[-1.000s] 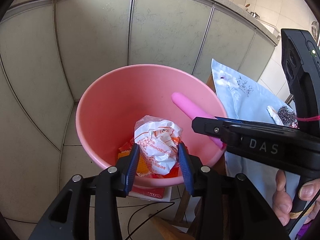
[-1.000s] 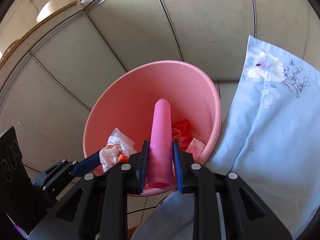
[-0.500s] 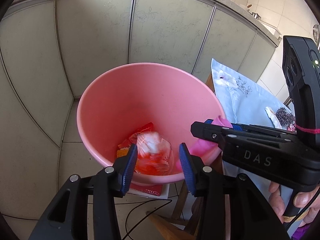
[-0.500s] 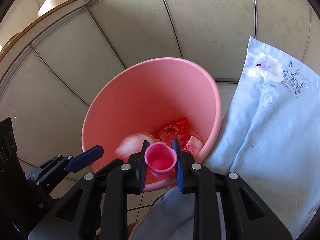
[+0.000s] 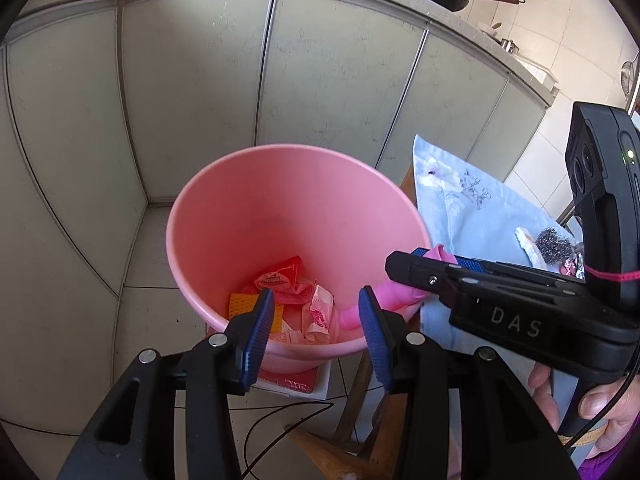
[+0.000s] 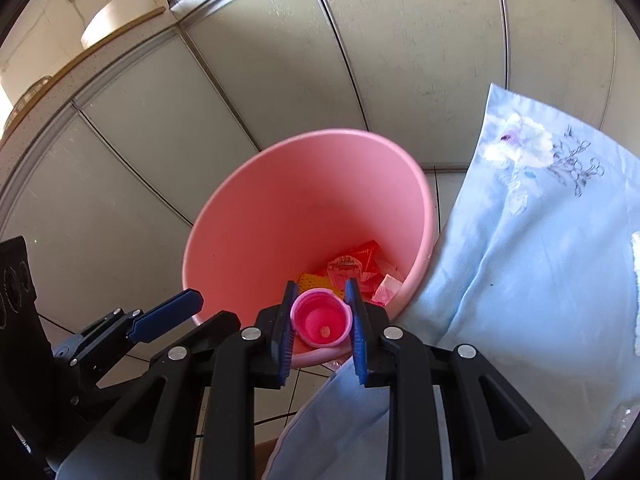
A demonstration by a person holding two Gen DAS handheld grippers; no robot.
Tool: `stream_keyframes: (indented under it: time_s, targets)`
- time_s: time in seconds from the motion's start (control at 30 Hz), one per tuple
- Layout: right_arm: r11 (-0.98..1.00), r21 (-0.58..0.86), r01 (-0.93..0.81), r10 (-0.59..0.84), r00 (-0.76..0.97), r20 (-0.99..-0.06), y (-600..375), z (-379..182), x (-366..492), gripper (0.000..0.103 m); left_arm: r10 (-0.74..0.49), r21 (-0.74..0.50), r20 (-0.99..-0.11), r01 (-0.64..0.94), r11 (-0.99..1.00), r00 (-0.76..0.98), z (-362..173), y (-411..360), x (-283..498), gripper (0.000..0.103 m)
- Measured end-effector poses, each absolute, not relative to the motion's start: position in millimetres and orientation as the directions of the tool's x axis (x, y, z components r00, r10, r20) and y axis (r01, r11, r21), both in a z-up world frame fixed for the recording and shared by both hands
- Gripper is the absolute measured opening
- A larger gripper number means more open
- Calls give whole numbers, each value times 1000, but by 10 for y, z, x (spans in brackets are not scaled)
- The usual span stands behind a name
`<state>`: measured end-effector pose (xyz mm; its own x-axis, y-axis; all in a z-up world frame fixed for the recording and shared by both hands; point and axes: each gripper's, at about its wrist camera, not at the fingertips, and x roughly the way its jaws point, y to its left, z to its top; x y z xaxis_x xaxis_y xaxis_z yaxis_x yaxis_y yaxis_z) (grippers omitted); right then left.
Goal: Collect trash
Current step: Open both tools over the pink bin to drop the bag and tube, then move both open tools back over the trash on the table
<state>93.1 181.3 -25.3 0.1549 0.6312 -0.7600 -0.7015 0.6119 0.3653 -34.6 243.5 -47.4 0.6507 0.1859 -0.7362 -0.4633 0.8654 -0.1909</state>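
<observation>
The pink bucket (image 5: pixel 224 216) holds crumpled wrappers (image 5: pixel 298 304) (red, orange and white). The left gripper (image 5: pixel 316 322) has just been opening, nothing between its jaws. The right gripper (image 6: pixel 320 322) squeezes a pink tube (image 6: pixel 322 320) over the bucket's rim.

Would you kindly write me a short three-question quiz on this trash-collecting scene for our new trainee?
1. True or false: the left gripper holds a crumpled wrapper.
2. What is clamped in the right gripper?
A. a steel scourer
B. a pink tube
C. a frying pan
3. Fill in: the wrappers lie inside the pink ____.

Key:
1. False; its jaws have just been opening and nothing is between them.
2. B, the pink tube, seen end-on between the pads.
3. bucket.
</observation>
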Motion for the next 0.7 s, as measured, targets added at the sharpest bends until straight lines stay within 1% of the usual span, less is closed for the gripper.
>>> stream_keyframes:
  time_s: [0.17,0.2,0.27,0.5,0.7]
  targets:
    - [604,376,-702,657,172,-734,1688,-126,934,27,201,-185,-723,-465,866,661,-388,2400,-431,43]
    - [604,379,-701,661,176,-729,1661,-104,942,31,202,-186,-720,-465,866,664,-369,2391,-449,43]
    - [599,386,-702,671,177,-720,1618,-74,943,34,206,-182,-717,-464,867,666,-341,2374,-476,43]
    - [593,382,-709,686,197,-700,1549,73,862,34,212,-186,-693,-455,871,689,-202,2305,-628,43]
    - [594,366,-716,703,241,-669,1211,192,679,34,186,-210,-667,-422,882,721,-98,2215,-671,43]
